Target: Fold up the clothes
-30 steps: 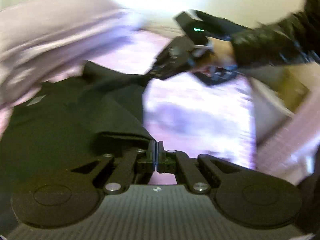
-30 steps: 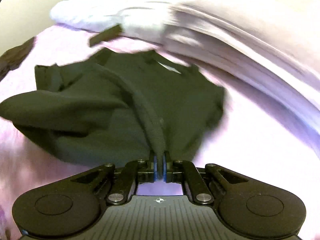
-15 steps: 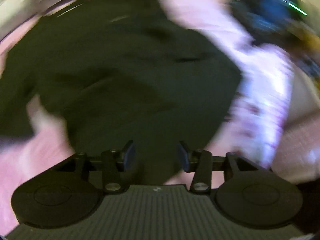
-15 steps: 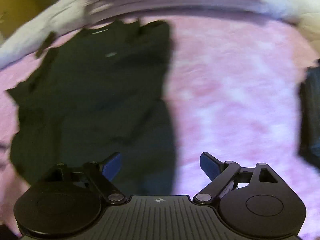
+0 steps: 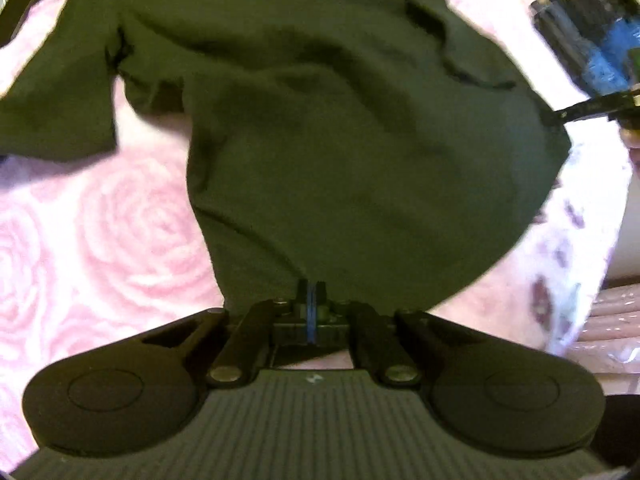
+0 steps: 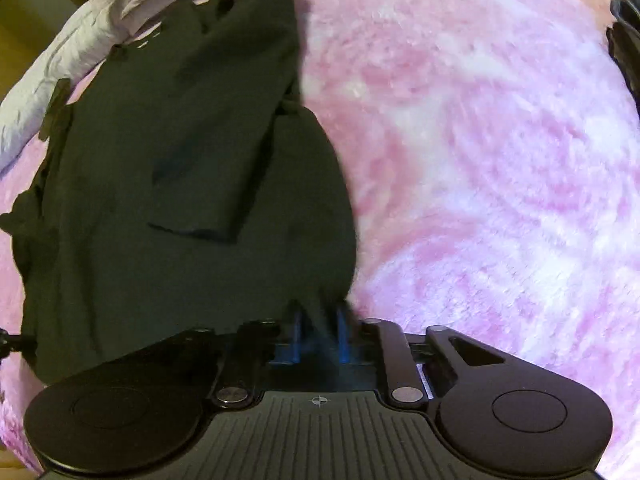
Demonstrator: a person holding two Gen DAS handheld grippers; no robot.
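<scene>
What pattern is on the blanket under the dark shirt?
Large pink roses on a paler pink-white ground; the blanket shows it best in the left wrist view, beside the shirt.

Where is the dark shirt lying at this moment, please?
The dark shirt is spread on the pink rose blanket, filling the left view's centre and the right view's left half.

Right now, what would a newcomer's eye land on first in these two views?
The dark shirt spread across the pink rose-patterned blanket fills most of both views. The left gripper is shut on its near hem, and the right gripper pinches the hem by the shirt's other side. A pale quilt lies bunched beyond the shirt.
</scene>
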